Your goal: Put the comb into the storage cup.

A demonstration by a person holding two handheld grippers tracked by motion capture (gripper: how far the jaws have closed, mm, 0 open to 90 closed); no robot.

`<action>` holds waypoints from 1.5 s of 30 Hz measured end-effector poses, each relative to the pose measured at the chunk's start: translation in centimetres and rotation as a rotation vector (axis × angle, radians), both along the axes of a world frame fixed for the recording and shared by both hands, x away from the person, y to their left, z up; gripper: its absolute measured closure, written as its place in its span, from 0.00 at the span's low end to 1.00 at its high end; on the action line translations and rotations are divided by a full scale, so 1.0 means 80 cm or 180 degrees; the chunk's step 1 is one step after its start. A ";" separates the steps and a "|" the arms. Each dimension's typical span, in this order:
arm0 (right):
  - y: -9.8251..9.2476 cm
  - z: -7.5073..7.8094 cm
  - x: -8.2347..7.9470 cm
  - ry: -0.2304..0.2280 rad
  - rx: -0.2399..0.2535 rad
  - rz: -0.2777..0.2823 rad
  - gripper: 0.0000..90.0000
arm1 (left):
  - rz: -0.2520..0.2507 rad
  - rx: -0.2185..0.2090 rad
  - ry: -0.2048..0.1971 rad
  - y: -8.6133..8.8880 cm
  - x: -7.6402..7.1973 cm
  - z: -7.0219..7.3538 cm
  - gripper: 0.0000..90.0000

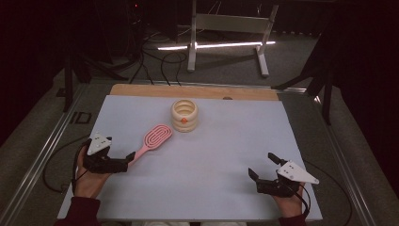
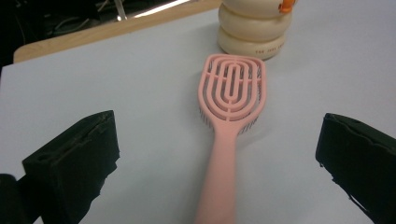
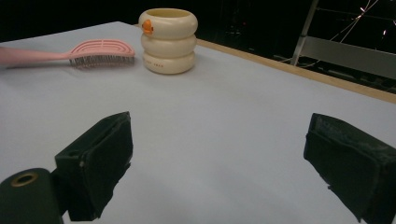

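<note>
The pink hairbrush lies flat on the white table, bristles down, its head just beside the cream ringed cup and its handle running back toward the person's left side. The left gripper sits at the end of that handle with its jaws spread wide to either side of it, not pinching it. The right gripper rests well apart near the table's right front edge, its jaws also spread and holding nothing.
</note>
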State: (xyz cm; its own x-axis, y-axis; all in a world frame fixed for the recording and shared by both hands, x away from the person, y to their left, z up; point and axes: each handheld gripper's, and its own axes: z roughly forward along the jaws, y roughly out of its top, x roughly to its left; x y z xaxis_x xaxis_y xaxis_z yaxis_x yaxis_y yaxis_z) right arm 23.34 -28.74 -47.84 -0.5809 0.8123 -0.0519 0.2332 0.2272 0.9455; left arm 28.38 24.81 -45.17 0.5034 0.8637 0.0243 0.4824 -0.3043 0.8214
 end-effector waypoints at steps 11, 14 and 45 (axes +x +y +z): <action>-0.001 0.000 0.000 0.0010 0.0010 -0.0014 0.09 | -0.0111 0.0171 0.0208 -0.012 0.017 -0.003 0.00; -0.001 0.000 0.000 0.0011 0.0008 -0.0012 0.09 | -0.0151 0.0173 0.0259 -0.015 0.022 -0.004 0.00; -0.003 0.000 0.000 0.0021 -0.0003 -0.0032 0.09 | -0.0385 0.0622 0.0625 -0.042 0.057 -0.016 0.00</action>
